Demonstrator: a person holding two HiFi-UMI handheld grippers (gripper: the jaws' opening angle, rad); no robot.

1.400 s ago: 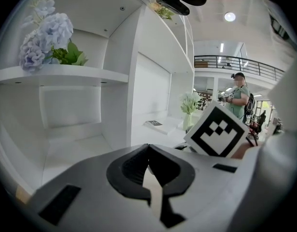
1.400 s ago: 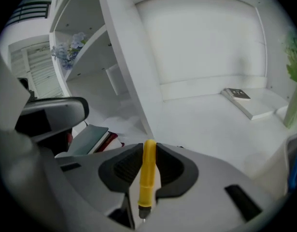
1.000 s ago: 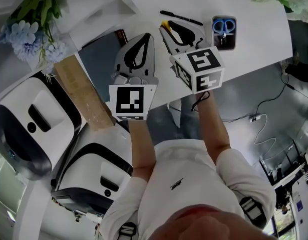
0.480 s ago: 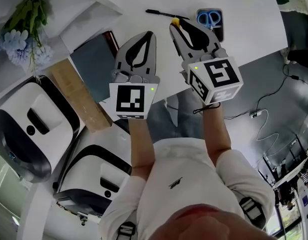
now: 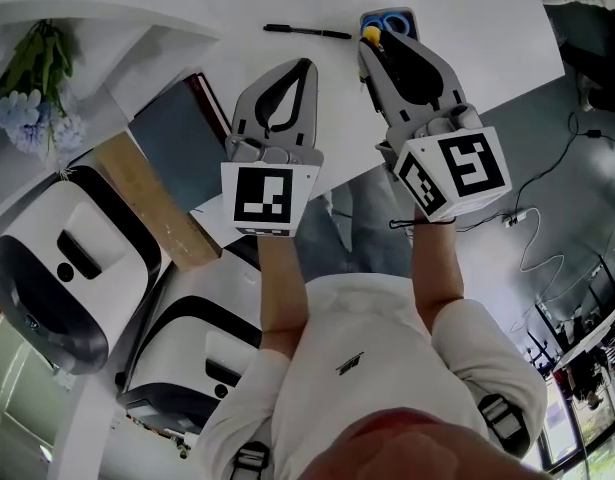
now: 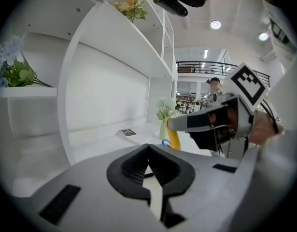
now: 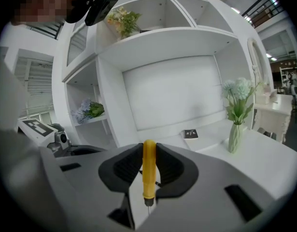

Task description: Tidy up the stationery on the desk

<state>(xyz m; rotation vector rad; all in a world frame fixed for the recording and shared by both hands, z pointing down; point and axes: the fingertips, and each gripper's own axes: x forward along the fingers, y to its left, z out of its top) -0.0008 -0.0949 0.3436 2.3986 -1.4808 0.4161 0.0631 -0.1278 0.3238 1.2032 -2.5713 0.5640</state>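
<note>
A yellow pen [image 7: 148, 170] stands clamped between the pads of my right gripper [image 7: 148, 152], its top end poking out past the tips. In the head view that gripper [image 5: 367, 48] hovers with the yellow pen [image 5: 371, 33] right beside a grey pen holder [image 5: 411, 18] that holds blue scissors [image 5: 389, 20]. A black pen [image 5: 307, 32] lies on the white desk [image 5: 477, 38] just left of the holder. My left gripper [image 5: 305, 66] hangs lower and to the left, shut with nothing in it [image 6: 148, 154]. In the left gripper view, the yellow pen [image 6: 174, 135] shows in the right gripper.
A dark notebook [image 5: 177, 143] and a wooden board [image 5: 152, 203] lie at the desk's left. White shelves with flowers [image 5: 32, 88] stand behind. A vase of flowers [image 7: 236, 111] and a small black booklet [image 7: 190, 134] sit at the back. The desk edge runs below my hands.
My right gripper has carried the yellow pen up and over to the pen holder. The left gripper drifted forward a little, still shut and empty.
</note>
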